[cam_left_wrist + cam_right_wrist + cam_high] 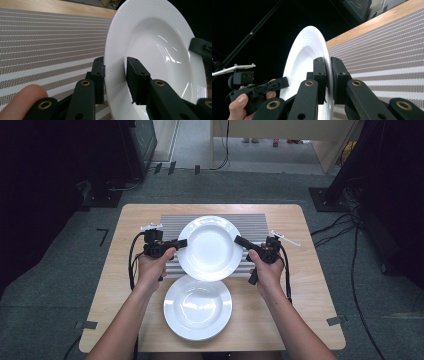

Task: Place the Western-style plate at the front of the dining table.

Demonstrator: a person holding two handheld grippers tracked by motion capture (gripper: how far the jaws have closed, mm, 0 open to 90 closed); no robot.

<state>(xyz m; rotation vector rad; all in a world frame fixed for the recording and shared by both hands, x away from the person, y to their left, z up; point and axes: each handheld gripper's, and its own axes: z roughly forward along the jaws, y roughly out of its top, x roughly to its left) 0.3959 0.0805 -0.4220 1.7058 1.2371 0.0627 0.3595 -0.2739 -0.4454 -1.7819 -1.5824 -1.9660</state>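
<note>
2 grippers [181, 243] [238, 240] (clamped), 2 plates [210, 247] [197, 307]

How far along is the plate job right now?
Done: one white plate lies flat on the table. In hand: the left gripper and right gripper clamp opposite rims of a second plate, lifted over the striped mat. Left: setting it down.

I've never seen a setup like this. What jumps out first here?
A white plate held up over a striped mat, pinched at opposite rims by the left gripper and the right gripper. A second white plate lies on the wooden table nearer the person.
</note>
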